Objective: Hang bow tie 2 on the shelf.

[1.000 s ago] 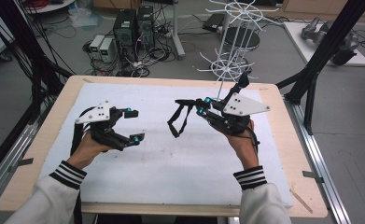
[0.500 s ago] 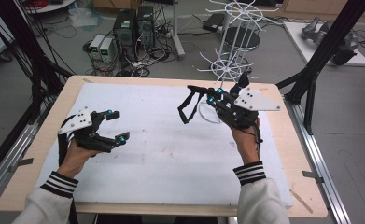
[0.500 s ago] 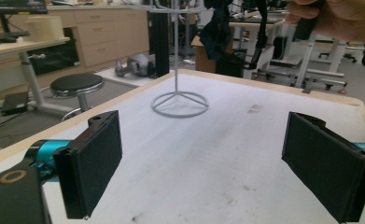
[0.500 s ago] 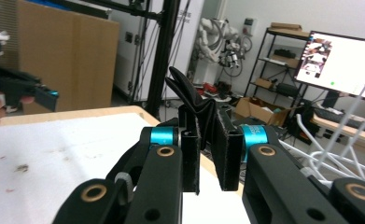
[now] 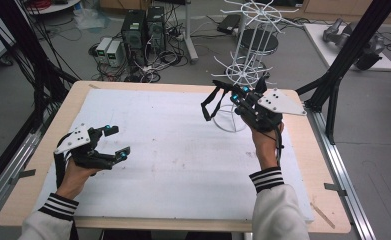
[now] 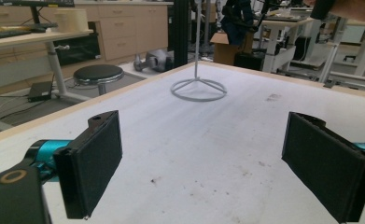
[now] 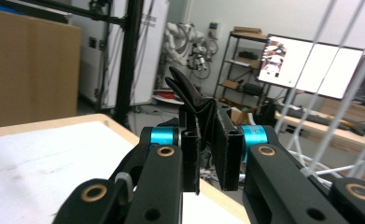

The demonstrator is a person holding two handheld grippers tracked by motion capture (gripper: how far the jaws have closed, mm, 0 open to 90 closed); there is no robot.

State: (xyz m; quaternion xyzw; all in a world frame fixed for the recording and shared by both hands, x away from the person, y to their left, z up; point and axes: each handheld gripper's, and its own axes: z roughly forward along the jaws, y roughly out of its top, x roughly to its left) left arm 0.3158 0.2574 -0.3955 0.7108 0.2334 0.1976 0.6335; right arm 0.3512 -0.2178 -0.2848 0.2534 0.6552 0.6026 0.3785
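while right tongs (image 5: 231, 93) clamp black strap (image 5: 210, 102) beside wire rack (image 5: 248, 60), left tongs (image 5: 114, 142) gape wide.

Room: grey floor (image 5: 58, 60); computer towers (image 5: 143, 27) with tangled cables beyond the table's far edge; black stool (image 6: 97, 73); wooden cabinets (image 6: 124, 28); monitors (image 7: 311, 65).

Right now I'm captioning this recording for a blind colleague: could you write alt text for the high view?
The right gripper, raised near the white wire rack at the table's far right corner, is shut on a black strap that hangs in a loop from its jaws. The left gripper hovers open and empty low over the white table cover near the left edge.
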